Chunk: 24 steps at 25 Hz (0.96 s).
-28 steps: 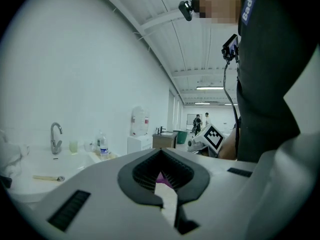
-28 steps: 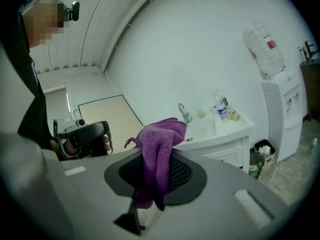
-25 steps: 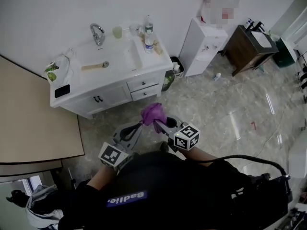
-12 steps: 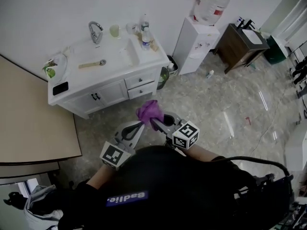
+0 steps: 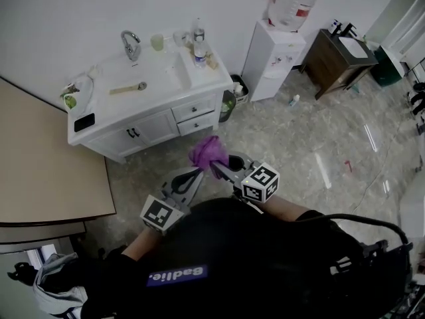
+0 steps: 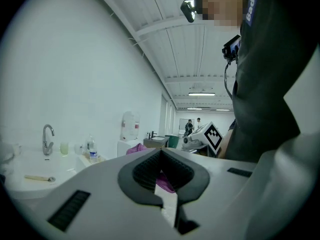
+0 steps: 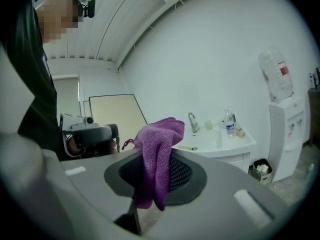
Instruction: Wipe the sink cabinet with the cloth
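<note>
The white sink cabinet [image 5: 149, 115] stands against the wall, across a strip of floor from me. A purple cloth [image 5: 208, 152] is bunched up over the tips of my right gripper [image 5: 216, 167], which is shut on it. In the right gripper view the cloth [image 7: 159, 139] hangs down between the jaws, with the cabinet [image 7: 227, 154] beyond. My left gripper [image 5: 197, 173] is just left of the cloth, pointing at it. Its jaws are shut with nothing between them [image 6: 161, 152]. A bit of the cloth [image 6: 165, 185] shows behind them.
On the counter are a faucet [image 5: 130, 44], bottles [image 5: 197, 50], a cup [image 5: 157, 42], a long-handled tool [image 5: 127, 87] and a black phone [image 5: 85, 122]. A bin [image 5: 233, 102] and water dispenser [image 5: 275, 45] stand right of the cabinet. A beige panel [image 5: 46, 171] lies at left.
The head view has shifted slightly. Both grippers keep the same pose in front of my body, with the cloth still in the right one.
</note>
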Available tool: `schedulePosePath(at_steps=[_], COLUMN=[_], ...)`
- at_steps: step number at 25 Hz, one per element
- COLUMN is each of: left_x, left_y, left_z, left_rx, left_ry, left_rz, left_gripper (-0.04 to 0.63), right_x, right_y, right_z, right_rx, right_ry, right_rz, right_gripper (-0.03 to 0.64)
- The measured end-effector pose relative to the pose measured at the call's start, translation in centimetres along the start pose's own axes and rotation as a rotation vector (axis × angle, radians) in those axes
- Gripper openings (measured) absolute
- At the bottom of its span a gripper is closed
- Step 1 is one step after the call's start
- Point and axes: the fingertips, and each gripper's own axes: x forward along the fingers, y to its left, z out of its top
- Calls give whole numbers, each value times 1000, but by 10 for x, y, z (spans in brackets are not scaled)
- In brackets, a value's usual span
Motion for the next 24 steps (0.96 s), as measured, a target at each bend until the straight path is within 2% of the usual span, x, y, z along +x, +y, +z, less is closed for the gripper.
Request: schedulePosePath(at_steps=[5, 12, 24], left_x=[7, 17, 17], left_y=[-6, -14, -18], left_z=[-3, -1, -4], left_rx=[28, 18, 8], left_ry=[0, 20, 20], left_rz=[-10, -40, -45], left_gripper=[5, 5, 5], right_x=[-9, -17, -21], right_y=[-6, -14, -9], right_z=[-5, -4, -5], right_rx=[18, 17, 28], right_ry=[9, 11, -1], right_rz=[-16, -31, -31], right_gripper=[75, 75, 75])
